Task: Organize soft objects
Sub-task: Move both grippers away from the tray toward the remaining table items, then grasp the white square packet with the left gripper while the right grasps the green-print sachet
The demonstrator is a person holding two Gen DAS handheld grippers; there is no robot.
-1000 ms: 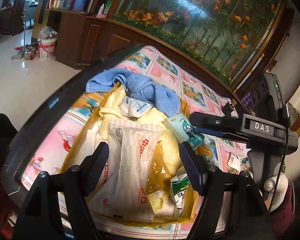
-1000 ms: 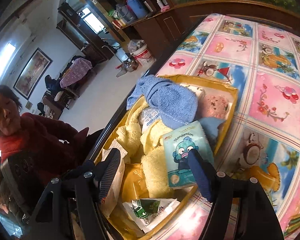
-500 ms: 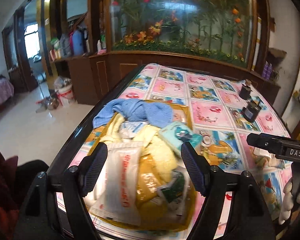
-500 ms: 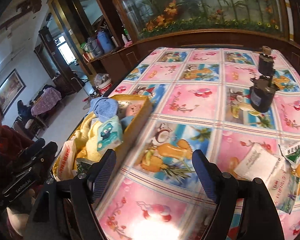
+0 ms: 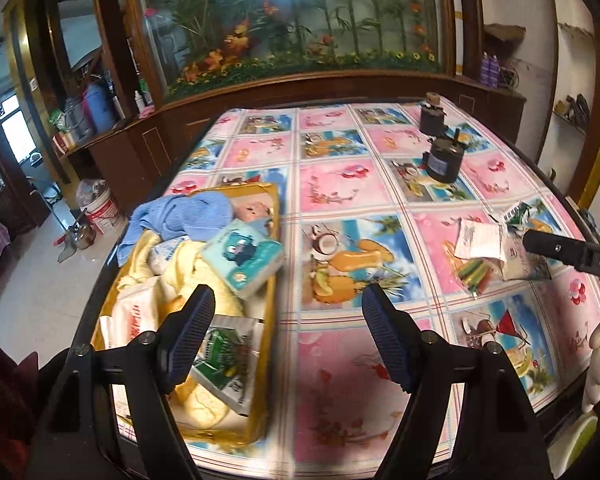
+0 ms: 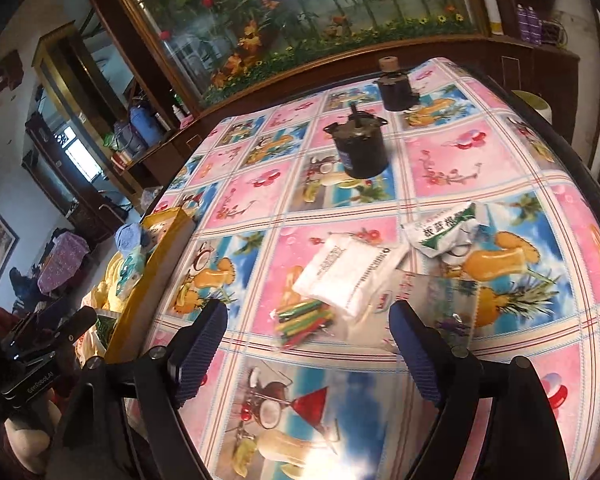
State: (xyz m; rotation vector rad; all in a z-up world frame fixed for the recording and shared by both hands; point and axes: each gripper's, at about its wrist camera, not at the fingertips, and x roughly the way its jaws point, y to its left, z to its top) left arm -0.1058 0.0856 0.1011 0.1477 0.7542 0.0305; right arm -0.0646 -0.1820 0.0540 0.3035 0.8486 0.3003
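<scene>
A yellow box (image 5: 240, 191) at the table's left edge holds a blue towel (image 5: 180, 216), a yellow towel (image 5: 140, 264), a teal tissue pack (image 5: 244, 260) and several white packets. My left gripper (image 5: 288, 332) hovers open and empty beside the box's right wall. In the right wrist view a white packet (image 6: 348, 276), a green-and-white pouch (image 6: 444, 228), a bag of coloured sticks (image 6: 304, 320) and a clear bag (image 6: 432, 292) lie loose on the tablecloth. My right gripper (image 6: 308, 344) is open just above them, holding nothing.
Two black cylindrical motors (image 6: 360, 148) (image 6: 396, 88) stand at the far side of the cartoon-print tablecloth (image 5: 340, 400). The box's yellow side (image 6: 152, 292) lies to the left. A large fish tank with wooden cabinets lines the back. The floor drops away left of the table.
Both grippers have swung right, away from the box. The right one went from over the box's tissue pack to above the loose packets. Both stayed open.
</scene>
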